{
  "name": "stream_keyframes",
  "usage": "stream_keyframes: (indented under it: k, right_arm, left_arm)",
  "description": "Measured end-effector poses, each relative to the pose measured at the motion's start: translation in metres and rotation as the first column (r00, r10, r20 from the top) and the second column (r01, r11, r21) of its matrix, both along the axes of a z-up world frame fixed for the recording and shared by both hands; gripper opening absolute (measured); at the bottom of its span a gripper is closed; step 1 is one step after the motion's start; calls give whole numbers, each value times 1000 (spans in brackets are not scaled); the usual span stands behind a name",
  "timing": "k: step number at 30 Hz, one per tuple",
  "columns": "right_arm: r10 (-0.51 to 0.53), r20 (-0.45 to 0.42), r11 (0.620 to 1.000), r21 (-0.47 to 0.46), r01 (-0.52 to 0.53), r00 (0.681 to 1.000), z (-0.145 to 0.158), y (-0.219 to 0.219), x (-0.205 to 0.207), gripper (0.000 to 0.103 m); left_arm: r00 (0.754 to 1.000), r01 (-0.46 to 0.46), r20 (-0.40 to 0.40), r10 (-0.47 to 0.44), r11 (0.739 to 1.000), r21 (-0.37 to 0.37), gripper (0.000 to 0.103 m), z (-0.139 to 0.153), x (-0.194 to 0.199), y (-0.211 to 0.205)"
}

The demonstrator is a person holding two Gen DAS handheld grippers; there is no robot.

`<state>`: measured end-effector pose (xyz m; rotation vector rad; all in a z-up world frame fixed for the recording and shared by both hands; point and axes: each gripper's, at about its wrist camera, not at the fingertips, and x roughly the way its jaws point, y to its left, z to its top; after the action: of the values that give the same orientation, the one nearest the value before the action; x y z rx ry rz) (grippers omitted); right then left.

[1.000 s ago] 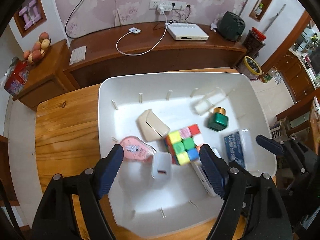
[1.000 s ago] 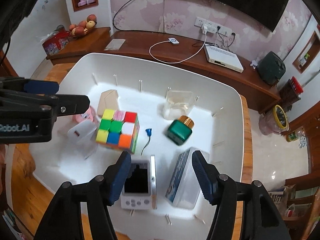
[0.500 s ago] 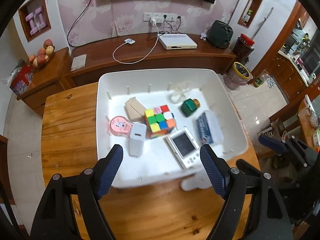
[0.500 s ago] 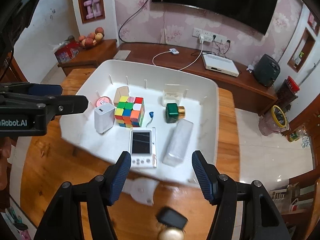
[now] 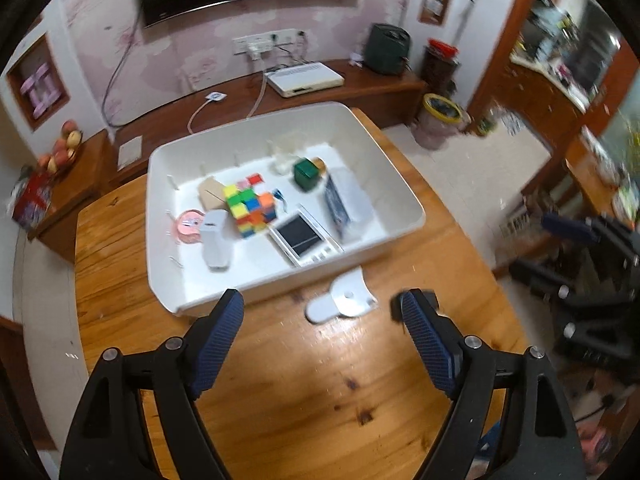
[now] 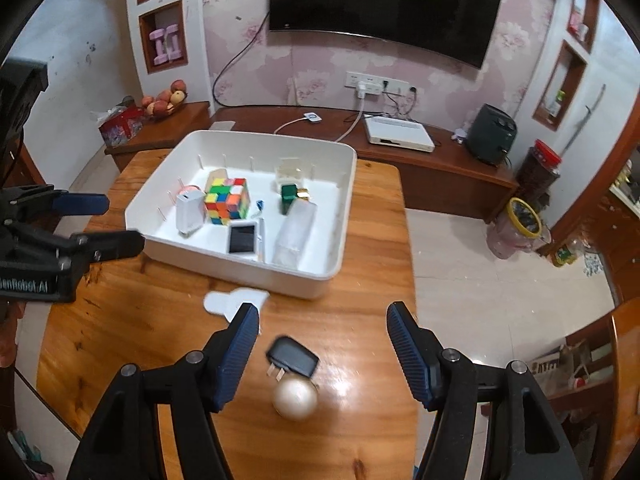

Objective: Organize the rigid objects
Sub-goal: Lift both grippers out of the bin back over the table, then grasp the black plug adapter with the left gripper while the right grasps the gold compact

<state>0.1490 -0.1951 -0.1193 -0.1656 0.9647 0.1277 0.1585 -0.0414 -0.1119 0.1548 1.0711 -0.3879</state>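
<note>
A: Where's the black plug (image 6: 293, 361)?
B: On the table (image 6: 140, 332), in front of the white bin (image 6: 340, 236), beside a pearl ball (image 6: 295, 398).
A: Grippers?
B: Left gripper (image 5: 322, 318) and right gripper (image 6: 322, 326) both spread wide, empty.

Beyond my wooden bench (image 6: 352, 320): wall-mounted TV (image 6: 384, 8), white set-top box (image 6: 398, 134) on the low cabinet, fruit bowl (image 6: 164, 100) and red tissue box (image 6: 120, 126) left, yellow-lidded jar (image 6: 520, 224) on the floor.
</note>
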Motion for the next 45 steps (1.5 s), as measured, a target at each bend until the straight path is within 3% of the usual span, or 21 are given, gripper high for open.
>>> stream_keyframes:
  k: [9, 14, 24, 29, 36, 40, 45]
  right_arm:
    - [-67, -30, 997, 29, 67, 997, -27, -27, -32, 67]
    - [-65, -32, 996, 57, 67, 997, -60, -26, -51, 67]
    - [-17, -42, 993, 116, 22, 999, -138, -10, -71, 67]
    - [2, -22, 991, 133, 1, 1000, -148, -3, -65, 67]
    - [-8, -48, 996, 88, 12, 999, -167, -1, -50, 67]
    - [11, -46, 998, 67, -8, 999, -172, 0, -52, 56]
    - [42, -29, 998, 45, -40, 999, -169, 4, -60, 55]
  left_arm:
    - [987, 158, -42, -155, 983, 94, 84, -36, -31, -46]
    - [979, 196, -72, -189, 974, 109, 84, -54, -33, -65]
    - [983, 155, -113, -144, 983, 102, 84, -85, -13, -91]
    - [986, 100, -140, -87, 991, 90, 84, -99, 2, -94]
    - [983, 62, -177, -52, 997, 53, 84, -110, 16, -97]
    - [980, 61, -192, -50, 997, 52, 84, -116, 19, -100]
    - [973, 73, -221, -62, 996, 44, 84, -124, 18, -108]
